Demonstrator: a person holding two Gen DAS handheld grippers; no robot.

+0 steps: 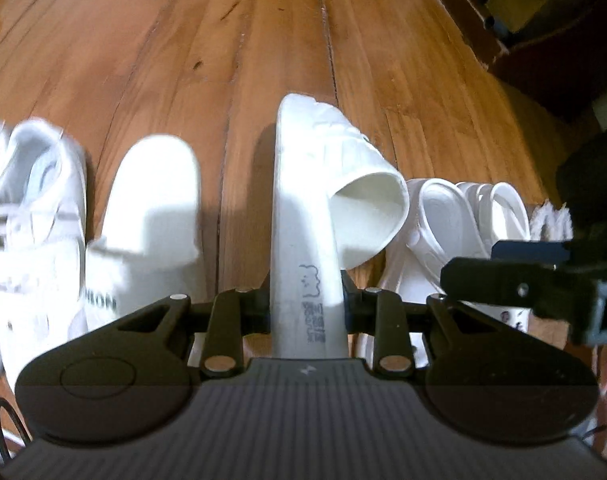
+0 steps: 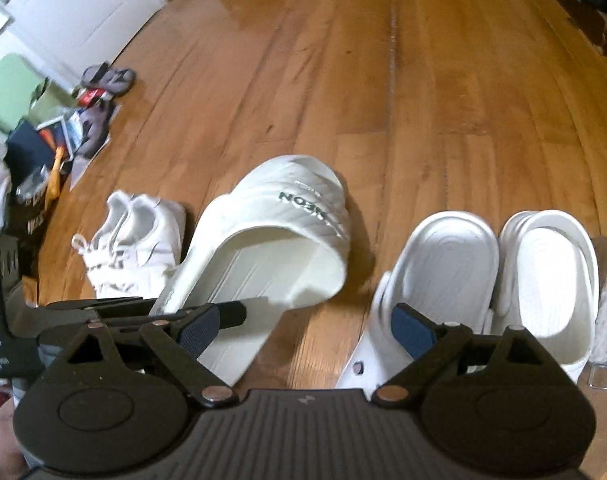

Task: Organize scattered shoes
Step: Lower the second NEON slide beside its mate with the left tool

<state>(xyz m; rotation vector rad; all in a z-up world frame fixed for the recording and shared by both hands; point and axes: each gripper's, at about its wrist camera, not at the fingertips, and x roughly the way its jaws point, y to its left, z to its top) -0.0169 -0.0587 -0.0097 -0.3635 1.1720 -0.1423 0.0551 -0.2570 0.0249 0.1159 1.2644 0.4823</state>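
Left wrist view is showing the left gripper (image 1: 305, 300) clamping a white slide (image 1: 303, 208) by its heel; the slide is hanging on edge, sole facing left, strap opening facing right, long axis running straight away from the jaws toward the far floor. It is sitting above a gap in the near row of shoes: to the left a matching white slide (image 1: 151, 216) and white sneakers (image 1: 31, 216), to the right a pair of white clogs (image 1: 455, 216). Right wrist view is showing the right gripper (image 2: 303, 328) with jaws standing apart and nothing between the pads, hovering over bare wooden floor (image 2: 423, 100) between the held slide (image 2: 271, 248) and the clogs (image 2: 491, 264). Judgement: the gap is lying directly under the left gripper, so that hand is the nearer one for the set-down; the slide is needing a roll from on-edge to sole-down, toe pointing far, parallel to its mate. Risk: the strap catching the nearest clog.
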